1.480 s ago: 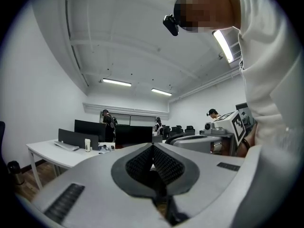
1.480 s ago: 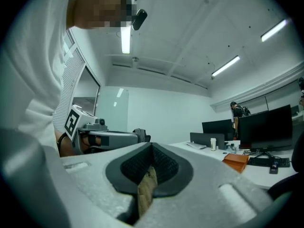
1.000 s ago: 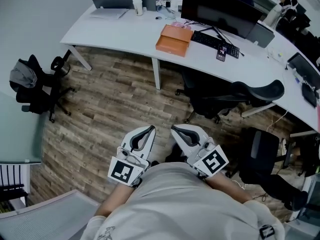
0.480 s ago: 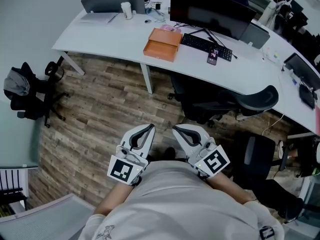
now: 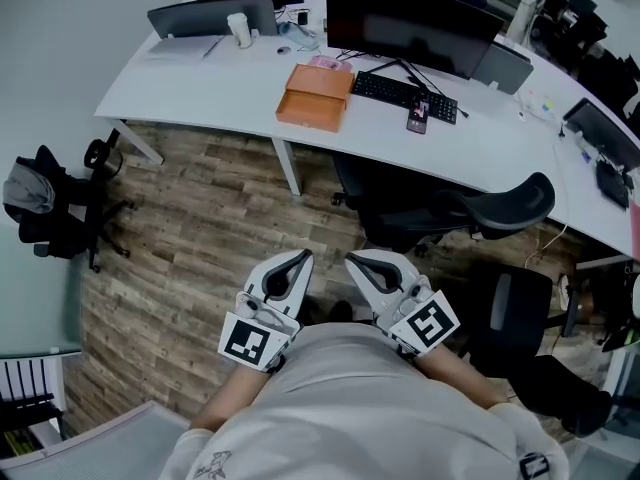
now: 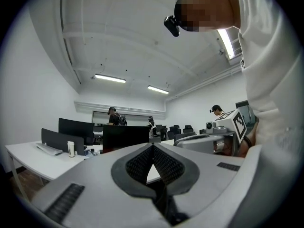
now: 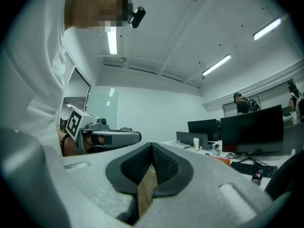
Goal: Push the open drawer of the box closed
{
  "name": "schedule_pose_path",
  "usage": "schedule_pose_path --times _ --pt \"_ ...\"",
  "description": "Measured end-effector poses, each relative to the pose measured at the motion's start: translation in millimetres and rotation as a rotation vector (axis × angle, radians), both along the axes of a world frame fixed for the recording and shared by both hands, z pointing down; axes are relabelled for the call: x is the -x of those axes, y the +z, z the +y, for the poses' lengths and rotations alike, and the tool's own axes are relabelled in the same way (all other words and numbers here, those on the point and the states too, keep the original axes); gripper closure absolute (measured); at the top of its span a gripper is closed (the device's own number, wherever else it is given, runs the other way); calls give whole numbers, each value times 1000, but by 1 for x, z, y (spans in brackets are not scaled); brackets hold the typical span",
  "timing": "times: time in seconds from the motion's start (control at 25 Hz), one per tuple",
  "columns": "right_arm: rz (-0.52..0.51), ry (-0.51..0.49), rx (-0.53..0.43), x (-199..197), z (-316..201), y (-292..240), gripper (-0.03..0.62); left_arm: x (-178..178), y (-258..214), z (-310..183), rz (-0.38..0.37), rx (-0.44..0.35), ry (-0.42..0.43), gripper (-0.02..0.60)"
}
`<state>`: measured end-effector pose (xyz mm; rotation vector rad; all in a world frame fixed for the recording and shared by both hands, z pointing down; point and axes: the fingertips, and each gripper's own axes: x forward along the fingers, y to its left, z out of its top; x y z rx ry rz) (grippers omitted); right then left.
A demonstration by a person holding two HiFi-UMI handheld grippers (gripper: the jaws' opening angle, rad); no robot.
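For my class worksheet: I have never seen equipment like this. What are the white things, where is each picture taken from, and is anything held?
No robot here: a person holds a two-jaw tool in each hand, the left tool and the right tool. One picture looks down from a head camera; the others look along each tool's jaws. Both are shut, holding nothing. Ahead, a white desk bears an orange box, a keyboard and a monitor.

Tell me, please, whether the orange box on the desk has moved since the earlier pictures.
No. The orange box still lies just left of the keyboard on the white desk; the whole view has shifted, box and desk together.
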<state>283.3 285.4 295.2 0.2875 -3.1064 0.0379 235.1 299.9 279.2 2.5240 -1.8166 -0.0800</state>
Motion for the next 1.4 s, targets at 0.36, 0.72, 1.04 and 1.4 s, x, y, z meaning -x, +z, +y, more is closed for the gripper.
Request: schedule_pose_path --times 0.36,0.72,1.04,1.4 --pt "5 51 7 17 -28 4 592 16 12 -33 -3 30 62 583" --pt "-16 64 9 70 -54 -6 592 62 6 -62 -20 30 108 583" --pt "-10 87 -5 134 -76 -18 592 125 -9 -85 -16 20 137 583" --pt "-7 105 -13 214 -82 -23 592 199 -13 -92 -20 12 180 583"
